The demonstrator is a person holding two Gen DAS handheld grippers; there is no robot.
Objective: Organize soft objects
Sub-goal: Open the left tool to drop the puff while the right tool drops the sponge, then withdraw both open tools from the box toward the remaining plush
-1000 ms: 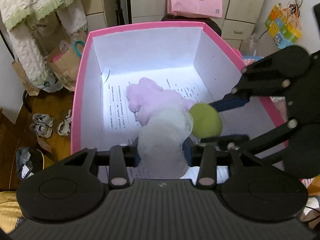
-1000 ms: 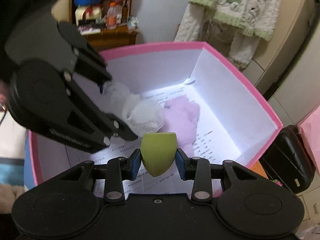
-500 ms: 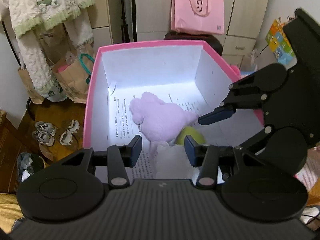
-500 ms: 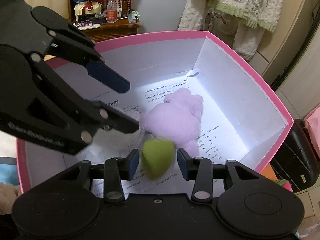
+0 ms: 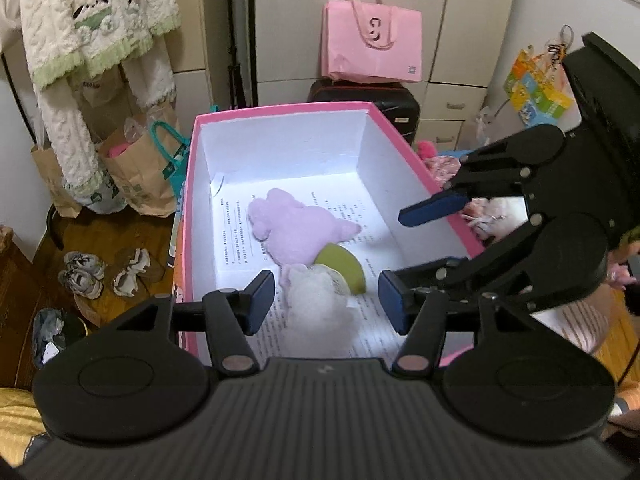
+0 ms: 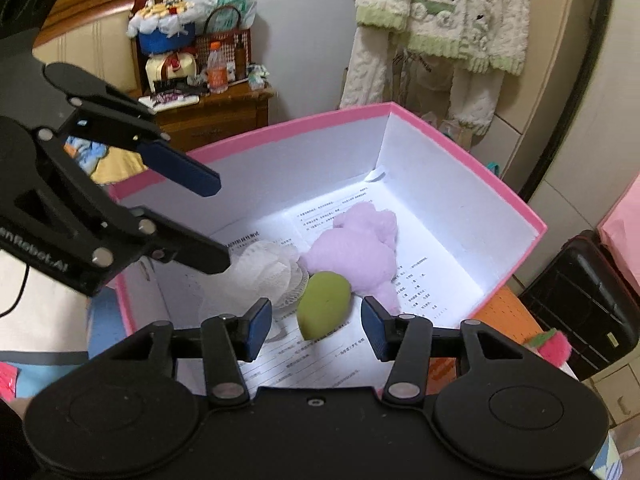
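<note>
Both grippers empty above the pink box, all three soft things on its floor.

Nearest, the right gripper [image 6: 316, 326] and left gripper [image 5: 326, 306] tilt down, jaws opening on nothing; below lie the green sponge [image 6: 324, 304], long axis pointing away, touching the white mesh puff [image 5: 318, 304]; beyond, the lilac plush [image 5: 296, 230] inside the pink box [image 5: 280, 110].

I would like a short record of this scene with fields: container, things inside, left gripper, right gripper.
container: pink cardboard box with white inside, printed paper sheets on its floor
things inside: lilac plush toy, green egg-shaped sponge, white mesh bath puff, lying close together
left gripper: jaws opening, nothing between the pads
right gripper: jaws opening, empty, above the sponge
</note>
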